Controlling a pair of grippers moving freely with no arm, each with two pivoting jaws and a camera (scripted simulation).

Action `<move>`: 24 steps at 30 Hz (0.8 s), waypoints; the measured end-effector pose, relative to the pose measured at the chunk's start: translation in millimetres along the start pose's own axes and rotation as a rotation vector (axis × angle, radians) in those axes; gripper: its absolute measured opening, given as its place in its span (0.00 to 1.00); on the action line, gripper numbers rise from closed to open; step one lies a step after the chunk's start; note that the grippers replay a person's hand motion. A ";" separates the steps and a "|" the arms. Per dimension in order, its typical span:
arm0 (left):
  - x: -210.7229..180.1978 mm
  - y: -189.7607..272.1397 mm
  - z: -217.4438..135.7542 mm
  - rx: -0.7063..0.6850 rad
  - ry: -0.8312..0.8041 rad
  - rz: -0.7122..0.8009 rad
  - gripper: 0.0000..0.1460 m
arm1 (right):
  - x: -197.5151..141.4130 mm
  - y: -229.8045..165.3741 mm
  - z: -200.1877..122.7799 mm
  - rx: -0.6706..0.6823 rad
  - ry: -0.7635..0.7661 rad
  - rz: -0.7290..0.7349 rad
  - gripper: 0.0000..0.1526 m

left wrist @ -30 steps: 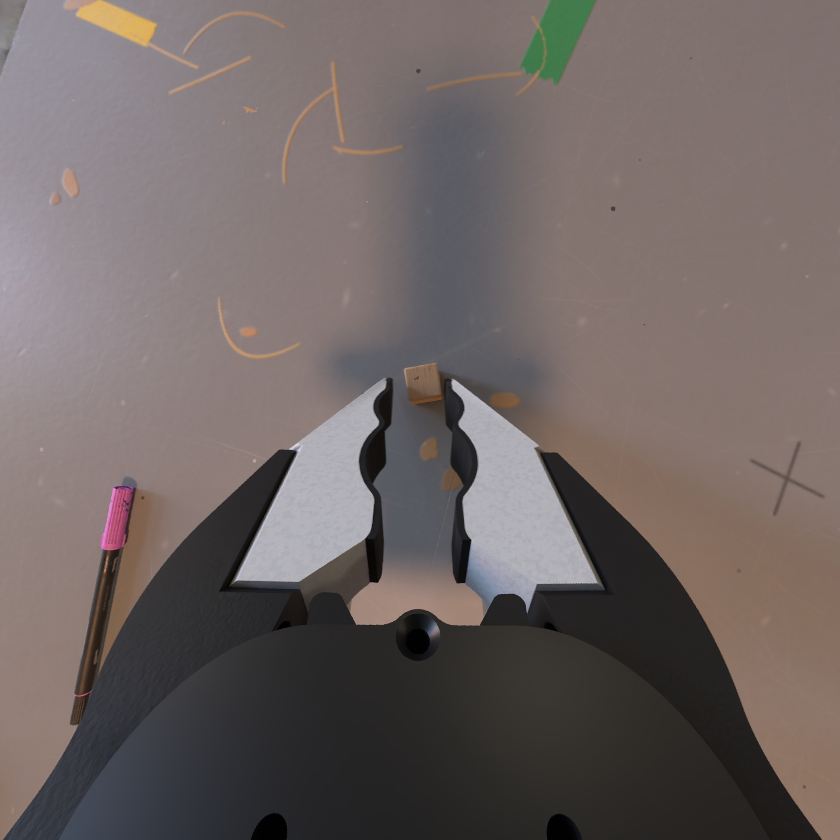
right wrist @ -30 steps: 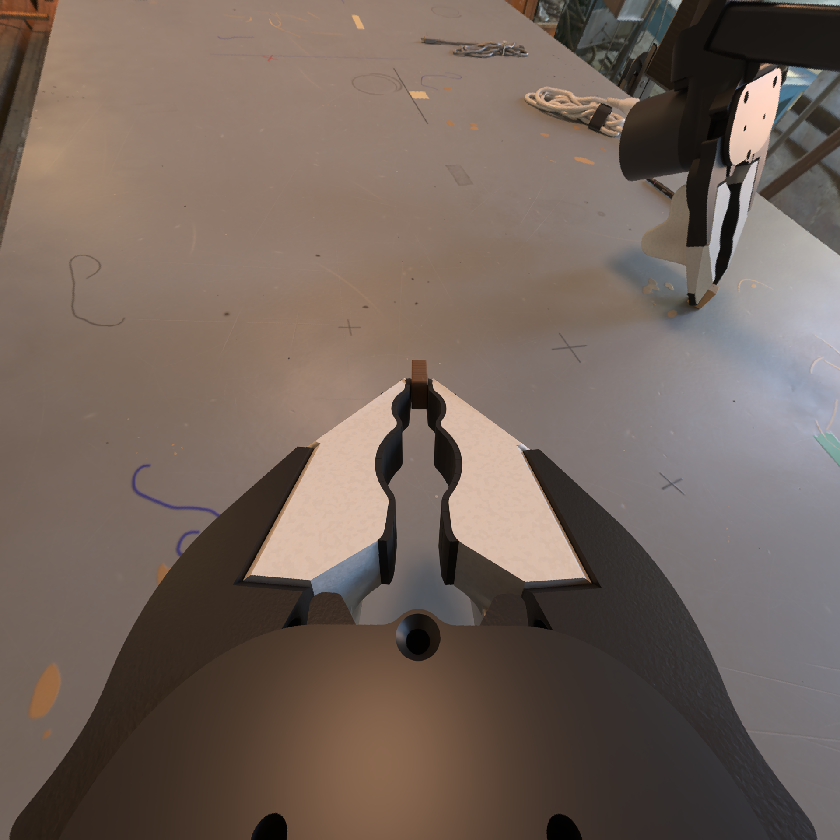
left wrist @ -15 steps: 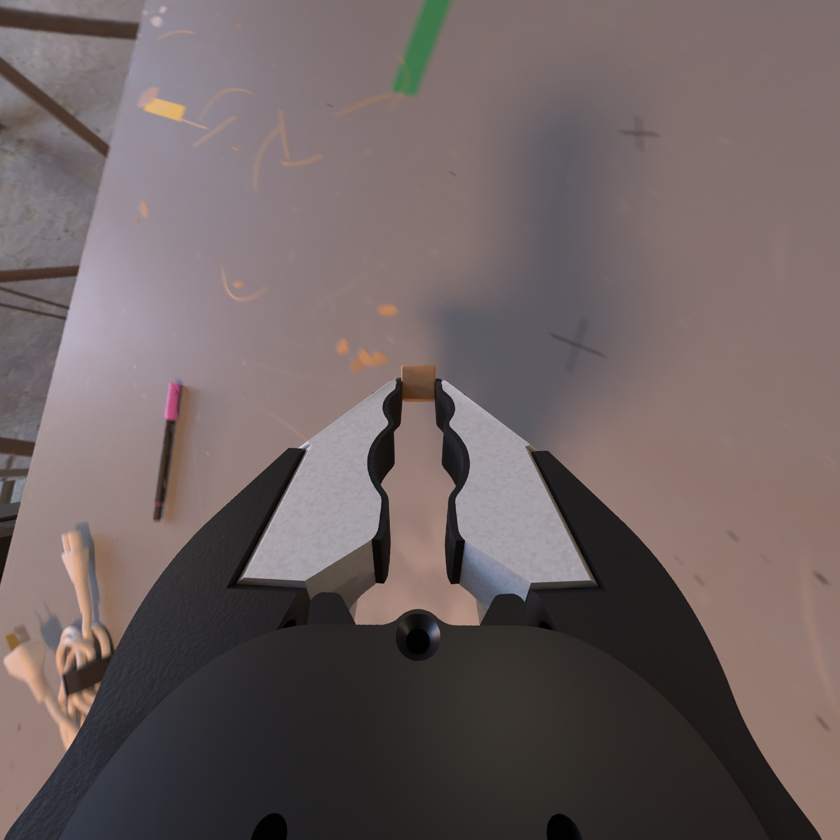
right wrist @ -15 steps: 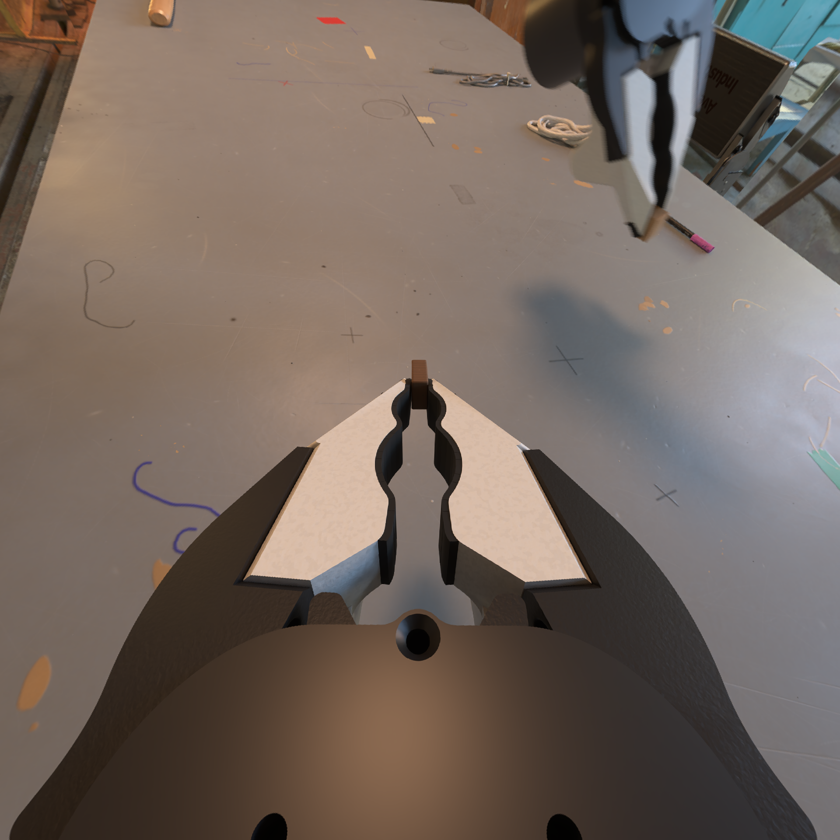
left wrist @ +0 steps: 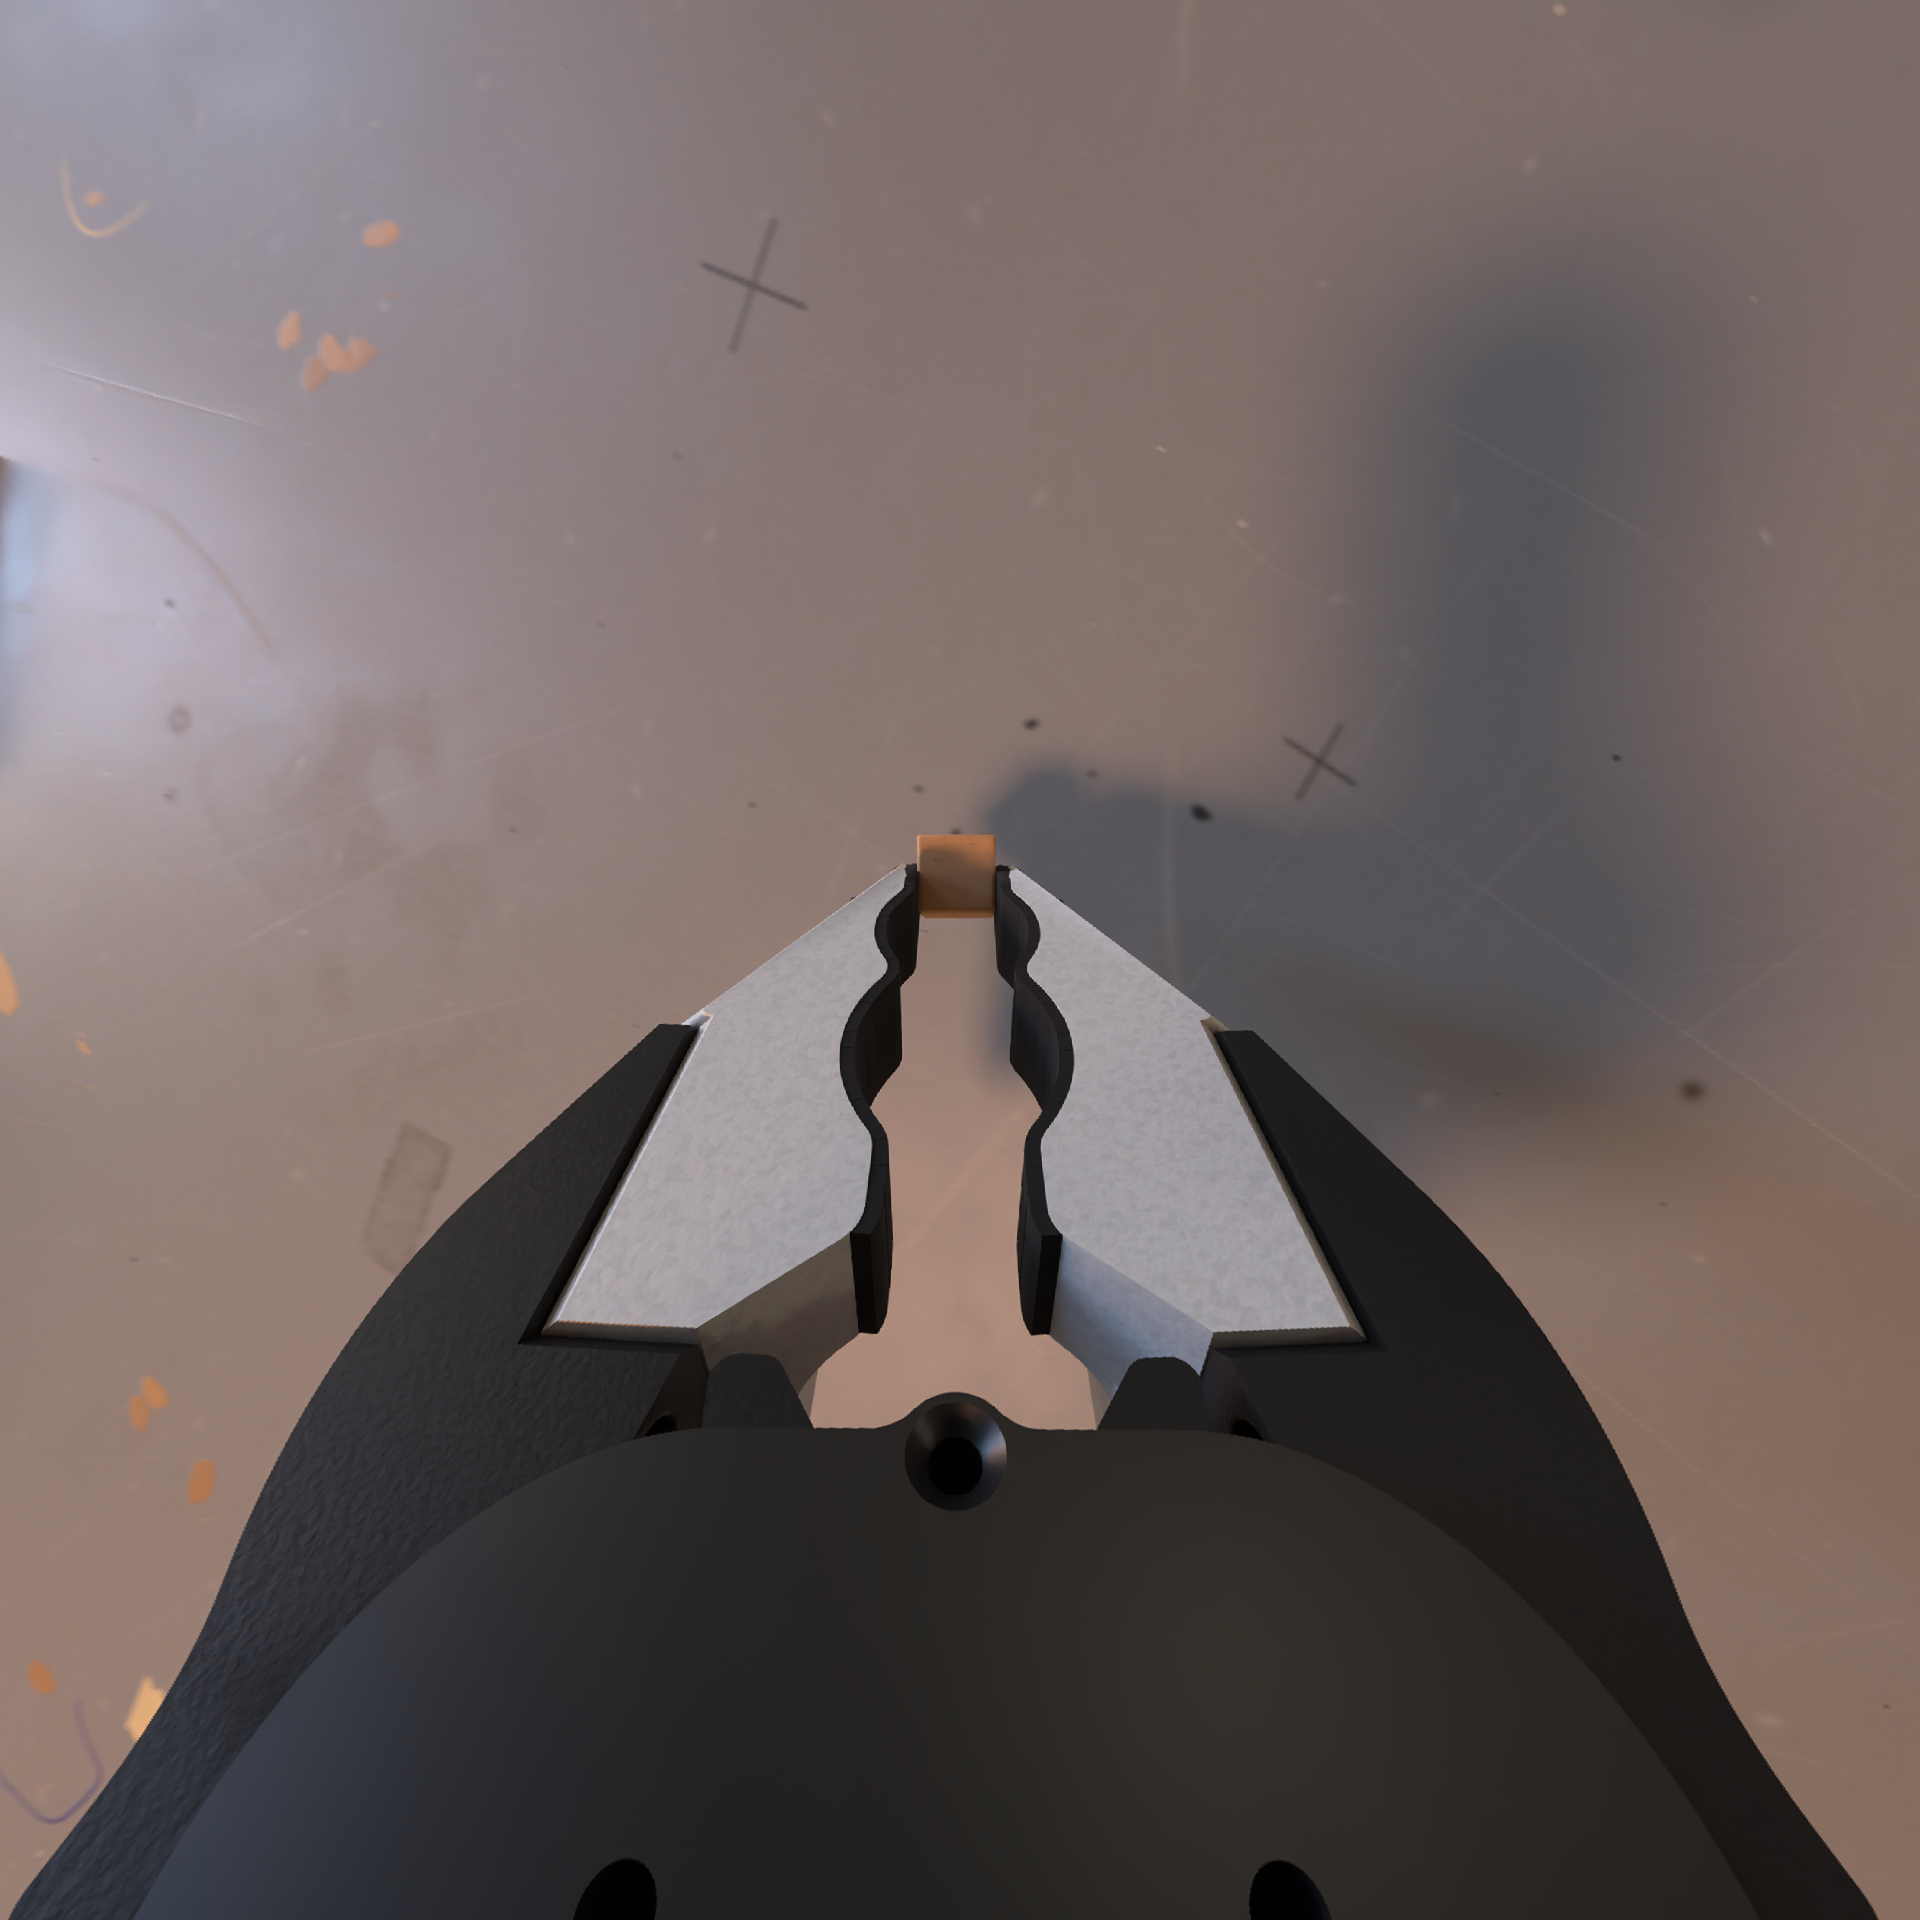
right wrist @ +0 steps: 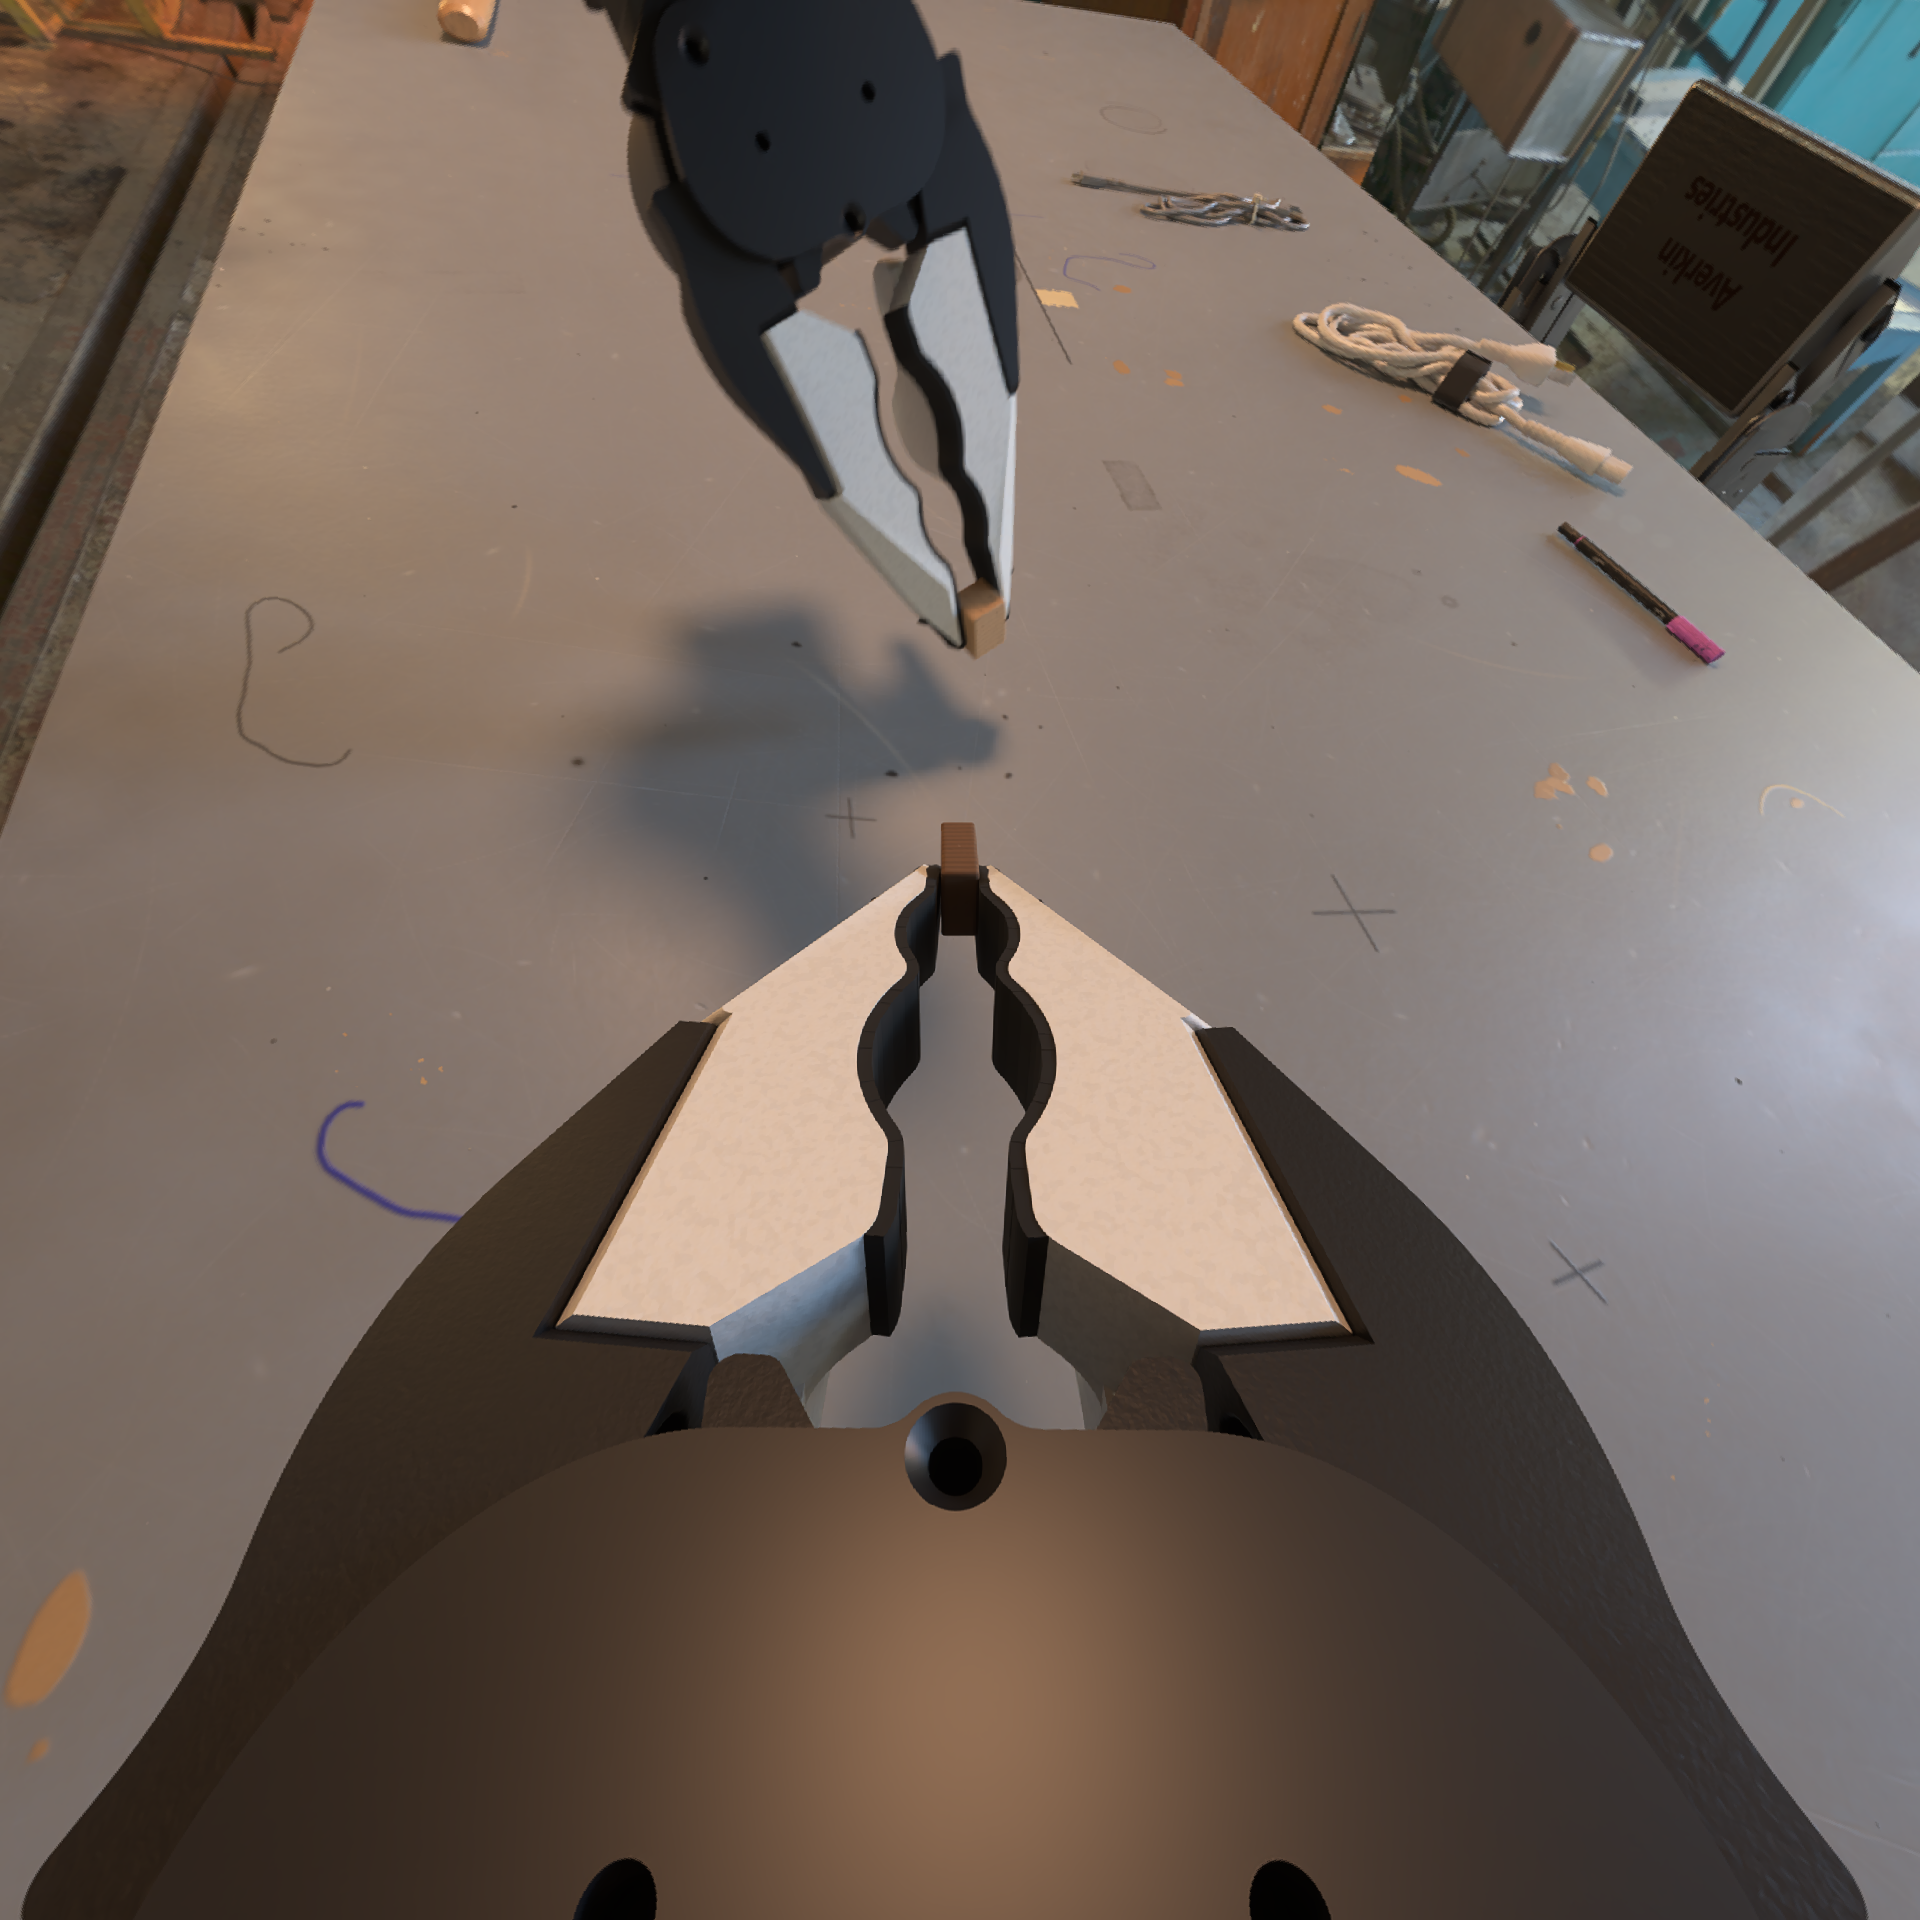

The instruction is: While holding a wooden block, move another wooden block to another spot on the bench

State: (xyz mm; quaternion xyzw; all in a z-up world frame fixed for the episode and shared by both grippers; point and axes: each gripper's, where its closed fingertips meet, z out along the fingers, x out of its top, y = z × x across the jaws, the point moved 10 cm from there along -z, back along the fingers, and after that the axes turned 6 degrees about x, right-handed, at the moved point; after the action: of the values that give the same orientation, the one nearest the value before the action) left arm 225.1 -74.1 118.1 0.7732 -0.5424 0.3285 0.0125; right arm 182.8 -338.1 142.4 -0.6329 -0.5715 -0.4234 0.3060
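My left gripper [left wrist: 957, 883] is shut on a light wooden block [left wrist: 956, 877] and holds it above the grey bench [left wrist: 520, 623]. It also shows in the right wrist view [right wrist: 971, 613], in the air over the middle of the bench, with its block [right wrist: 983, 616] at the fingertips and a shadow beneath. My right gripper [right wrist: 958, 883] is shut on a darker, narrow wooden block [right wrist: 958, 878] and holds it above the bench [right wrist: 416, 883].
In the right wrist view a coiled white rope [right wrist: 1455, 374], a grey cord [right wrist: 1216, 206] and a pen with a pink cap [right wrist: 1642, 592] lie to the right. A brown sign [right wrist: 1745, 239] stands off the bench's right edge. Pencil crosses [right wrist: 1353, 912] and orange specks mark the surface.
My left gripper shut on the light block on the bench, lifted it and carried it from the right side toward the bench's middle. My right gripper stayed shut on its dark block.
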 end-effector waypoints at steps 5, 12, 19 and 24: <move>-12.4 17.7 10.2 0.013 -0.019 0.005 0.09 | 7.6 -2.2 7.6 0.018 -0.001 -0.026 0.04; -26.0 12.8 1.0 -0.002 0.029 -0.053 0.35 | 10.6 -4.1 14.2 0.037 0.002 -0.046 0.04; -57.2 -6.6 -21.5 -0.158 0.037 -0.203 0.41 | 7.1 1.4 20.6 0.063 0.020 -0.042 0.04; -70.3 -10.5 -31.4 -0.118 0.024 -0.088 0.42 | 5.5 1.3 25.2 0.086 0.007 -0.038 0.04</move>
State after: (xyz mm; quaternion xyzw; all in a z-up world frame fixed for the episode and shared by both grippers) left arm 204.6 0.4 109.6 0.7902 -0.5261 0.3043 0.0789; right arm 188.6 -313.8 135.9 -0.6065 -0.6001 -0.4065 0.3268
